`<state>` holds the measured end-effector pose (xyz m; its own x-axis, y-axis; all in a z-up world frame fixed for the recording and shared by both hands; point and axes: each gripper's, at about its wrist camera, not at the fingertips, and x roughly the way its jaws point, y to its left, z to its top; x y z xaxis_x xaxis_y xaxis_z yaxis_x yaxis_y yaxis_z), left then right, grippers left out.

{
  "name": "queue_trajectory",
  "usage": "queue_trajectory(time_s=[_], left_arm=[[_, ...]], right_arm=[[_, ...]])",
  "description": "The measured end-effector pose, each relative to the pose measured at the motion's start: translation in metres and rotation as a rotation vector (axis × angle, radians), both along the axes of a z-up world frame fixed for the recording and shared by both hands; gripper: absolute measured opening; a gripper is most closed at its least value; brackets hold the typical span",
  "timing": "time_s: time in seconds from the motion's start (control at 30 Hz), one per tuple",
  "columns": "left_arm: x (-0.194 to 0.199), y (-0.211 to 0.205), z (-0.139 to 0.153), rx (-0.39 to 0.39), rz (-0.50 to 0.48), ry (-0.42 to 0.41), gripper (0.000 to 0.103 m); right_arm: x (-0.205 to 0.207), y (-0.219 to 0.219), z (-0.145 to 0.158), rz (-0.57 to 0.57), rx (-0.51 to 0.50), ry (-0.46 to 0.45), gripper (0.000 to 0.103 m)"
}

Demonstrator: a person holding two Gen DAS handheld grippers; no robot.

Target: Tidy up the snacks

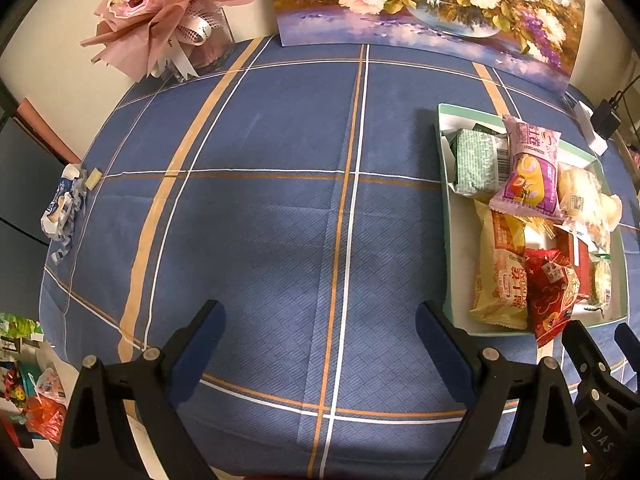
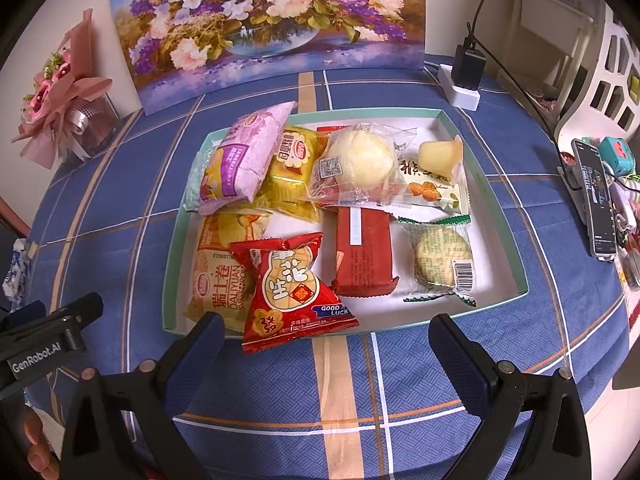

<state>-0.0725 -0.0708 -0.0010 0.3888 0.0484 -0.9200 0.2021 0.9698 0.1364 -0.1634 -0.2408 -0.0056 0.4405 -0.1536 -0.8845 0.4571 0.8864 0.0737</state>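
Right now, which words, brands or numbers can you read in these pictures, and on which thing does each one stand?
"GenRobot.AI": on the left claw.
"DAS": partial, on the right claw.
"GOOD LUCK": on the red triangular snack bag.
"DALIYUAN SWISS ROLL": partly hidden, on the yellow snack bag.
Barcodes, QR code and other small print: too small or blurred.

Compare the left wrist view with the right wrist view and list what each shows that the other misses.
Only the left wrist view shows the wide bare stretch of blue tablecloth left of the tray.

Only the right wrist view shows the phone at the table's right edge, the jelly cup and the round green-wrapped cake in the tray.

Both show the snack tray, the red peanut packet, the purple snack pack, the flower painting, the pink bouquet, and both open grippers.
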Motion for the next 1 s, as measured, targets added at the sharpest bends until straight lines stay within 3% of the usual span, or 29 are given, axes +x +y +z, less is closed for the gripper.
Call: queue_trajectory(time_s=[0.03,1.0], left_arm=[[0.0004,0.0003,0.0000,-0.001,0.000,0.000,0.096],[0.0010,0.0010,-0.0091,0.010,0.010,0.048,0.096]], right_arm=[[0.0000,-0.0001,0.0000,0.001,0.000,0.000,0.103],[-0.0001,0.0001,-0.0014,0.005,-0.002,0.006,0.103]])
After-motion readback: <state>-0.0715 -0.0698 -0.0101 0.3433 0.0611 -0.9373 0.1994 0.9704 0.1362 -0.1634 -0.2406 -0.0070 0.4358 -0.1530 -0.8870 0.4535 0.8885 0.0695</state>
